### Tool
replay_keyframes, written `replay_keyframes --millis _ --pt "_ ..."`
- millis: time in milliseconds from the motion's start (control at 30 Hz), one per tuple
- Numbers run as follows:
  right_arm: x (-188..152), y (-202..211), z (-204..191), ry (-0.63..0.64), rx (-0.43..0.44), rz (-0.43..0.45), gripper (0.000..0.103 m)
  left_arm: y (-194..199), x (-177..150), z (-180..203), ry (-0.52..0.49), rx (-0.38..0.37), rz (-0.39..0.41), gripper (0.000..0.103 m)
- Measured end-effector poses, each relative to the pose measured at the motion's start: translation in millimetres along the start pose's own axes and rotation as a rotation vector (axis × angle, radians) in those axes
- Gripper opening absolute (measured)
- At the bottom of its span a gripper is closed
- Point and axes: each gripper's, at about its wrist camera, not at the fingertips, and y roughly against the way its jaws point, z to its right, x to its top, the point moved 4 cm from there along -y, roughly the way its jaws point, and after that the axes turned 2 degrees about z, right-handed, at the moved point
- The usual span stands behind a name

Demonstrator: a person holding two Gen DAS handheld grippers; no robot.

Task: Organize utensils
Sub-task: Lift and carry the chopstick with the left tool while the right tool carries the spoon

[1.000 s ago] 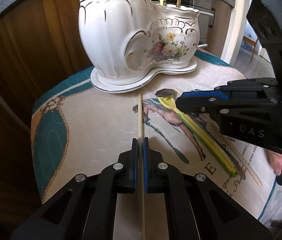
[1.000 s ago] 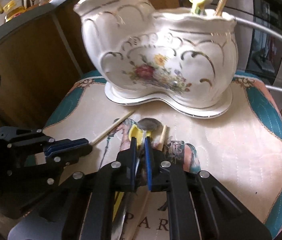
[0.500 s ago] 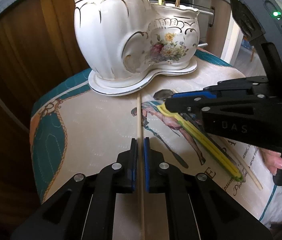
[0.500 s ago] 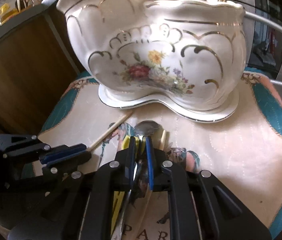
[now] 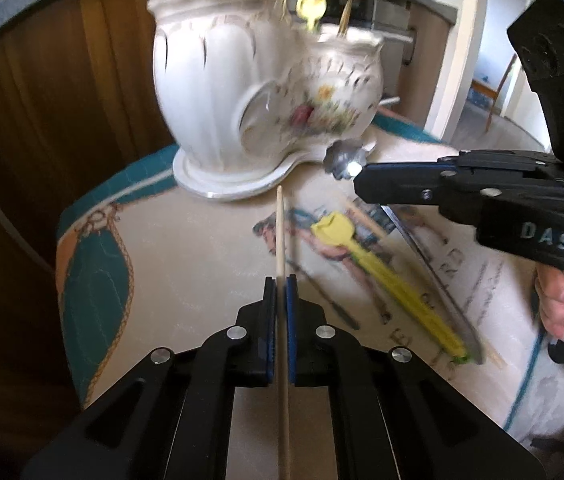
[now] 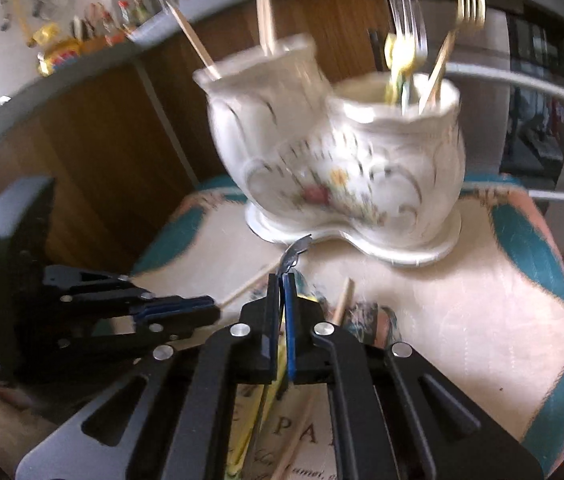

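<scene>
**Both claws clamped on utensils in front of the holder**

The left claw (image 5: pixel 280 292) is closed on a wooden chopstick (image 5: pixel 280 232), whose tip points toward the white flowered holder (image 5: pixel 242 92). The holder stands on the cloth-covered tabletop (image 5: pixel 186 264); its taller left compartment has chopsticks, the lower right one forks. A yellow utensil (image 5: pixel 365 264) lies on the cloth between the claws. The right claw (image 6: pixel 280 280) is closed on a metal spoon (image 5: pixel 341 158), bowl lifted just before the holder's base, handle slanting down to the cloth.
</scene>
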Motion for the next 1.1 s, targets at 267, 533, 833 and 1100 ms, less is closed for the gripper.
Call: replay_keyframes --millis 267,533,833,1100 --pt "28.2 62.8 -13.1 0.072 -0.032 0.255 0.002 42.6 18.3 8.0 -0.006 -0.034 0.209 0.005" --pt "52.5 109.8 -17.1 0.125 -0.119 0.492 0.002 80.8 40.9 8.6 0.020 -0.012 0.445 0.005" --pt "100.7 126.4 7.2 0.099 -0.221 0.662 0.002 103.4 112.4 -6.5 0.086 -0.013 0.667 0.005" --pt "130.2 127.0 55.9 -0.038 -0.259 0.784 0.002 92.2 167.6 -20.3 0.122 0.015 0.823 0.005"
